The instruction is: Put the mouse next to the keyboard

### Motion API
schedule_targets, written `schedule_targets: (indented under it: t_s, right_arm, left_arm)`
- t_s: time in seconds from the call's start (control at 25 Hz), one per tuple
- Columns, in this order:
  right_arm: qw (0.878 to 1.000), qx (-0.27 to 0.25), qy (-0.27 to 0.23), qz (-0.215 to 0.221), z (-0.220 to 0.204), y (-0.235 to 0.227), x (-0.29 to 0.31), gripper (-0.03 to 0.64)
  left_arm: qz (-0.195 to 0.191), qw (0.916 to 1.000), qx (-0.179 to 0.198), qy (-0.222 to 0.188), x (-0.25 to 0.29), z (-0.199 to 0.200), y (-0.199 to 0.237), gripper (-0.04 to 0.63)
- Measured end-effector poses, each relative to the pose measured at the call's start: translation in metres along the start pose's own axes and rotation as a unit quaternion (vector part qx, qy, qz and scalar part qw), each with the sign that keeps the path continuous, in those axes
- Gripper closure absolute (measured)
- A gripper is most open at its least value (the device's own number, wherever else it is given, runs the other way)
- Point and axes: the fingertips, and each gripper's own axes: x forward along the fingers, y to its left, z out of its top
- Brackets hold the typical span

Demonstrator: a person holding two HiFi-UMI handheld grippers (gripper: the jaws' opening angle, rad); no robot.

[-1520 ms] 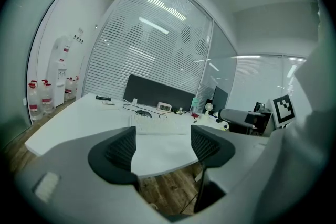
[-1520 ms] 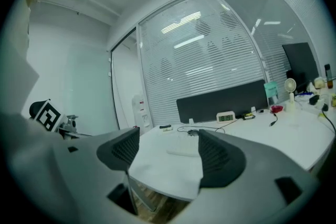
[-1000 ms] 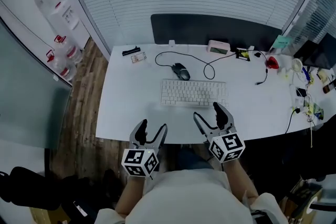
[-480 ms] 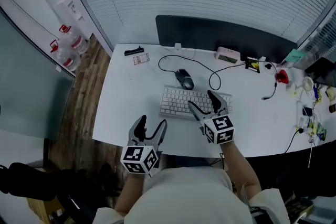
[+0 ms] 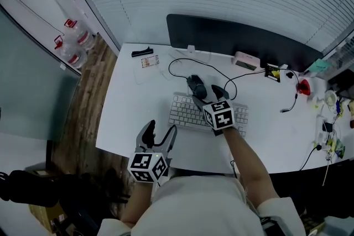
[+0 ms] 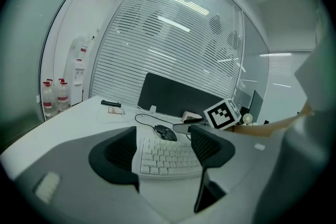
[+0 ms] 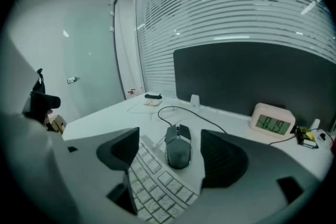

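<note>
A dark wired mouse (image 5: 196, 85) (image 7: 178, 147) (image 6: 165, 133) lies on the white desk (image 5: 133, 108) just behind the white keyboard (image 5: 188, 112) (image 6: 167, 158) (image 7: 152, 186). My right gripper (image 5: 208, 94) (image 7: 170, 162) hovers over the keyboard's far edge, open, its jaws aimed at the mouse and apart from it. My left gripper (image 5: 159, 137) (image 6: 164, 152) stays open over the desk's near edge, holding nothing. The mouse cable (image 5: 182, 62) loops toward the back.
A dark divider panel (image 5: 238, 38) runs along the desk's far edge. A small digital clock (image 5: 245, 60) (image 7: 272, 119), a black pen-like object (image 5: 142, 52), a card (image 5: 149, 61), a red item (image 5: 303, 87) and cables clutter the back and right. Water bottles (image 5: 72, 41) stand on the floor at left.
My right gripper has moved forward from the desk's near edge across the keyboard toward the mouse. The left gripper has hardly moved.
</note>
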Motion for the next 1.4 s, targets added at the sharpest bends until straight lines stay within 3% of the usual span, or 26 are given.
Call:
schedule_targets:
  t_s: [0.32,0.76,0.96,1.0,1.04,1.28,1.4]
  right_arm:
    - [0.997,-0.013,0.079,0.006,-0.014,-0.013,0.053,0.267]
    - [0.983,-0.037,0.18,0.024,-0.043,-0.017,0.091,0.267]
    - [0.981,-0.01,0.189,0.041,-0.049,-0.018,0.095,0.27]
    - [0.981,-0.013,0.189,0.04,-0.05,-0.018,0.095,0.275]
    - [0.981,-0.022,0.189,0.037,-0.05,-0.019,0.095,0.321]
    - [0.981,-0.084,0.176,0.015,-0.043,-0.022,0.091,0.328]
    - [0.985,-0.075,0.156,0.002,-0.036,-0.021,0.083,0.328]
  left_arm:
    - [0.005,0.9999,-0.003,0.013,0.013,-0.004,0.003,0.279]
    - [0.015,0.9995,-0.012,0.024,0.02,-0.009,0.012,0.279]
    - [0.015,0.9994,-0.015,0.026,0.021,-0.01,0.013,0.279]
    - [0.015,0.9994,-0.015,0.026,0.021,-0.01,0.013,0.279]
    - [0.015,0.9994,-0.016,0.026,0.021,-0.011,0.012,0.28]
    - [0.017,0.9994,-0.018,0.023,0.014,-0.01,0.012,0.279]
    - [0.017,0.9995,-0.017,0.021,0.01,-0.01,0.012,0.279]
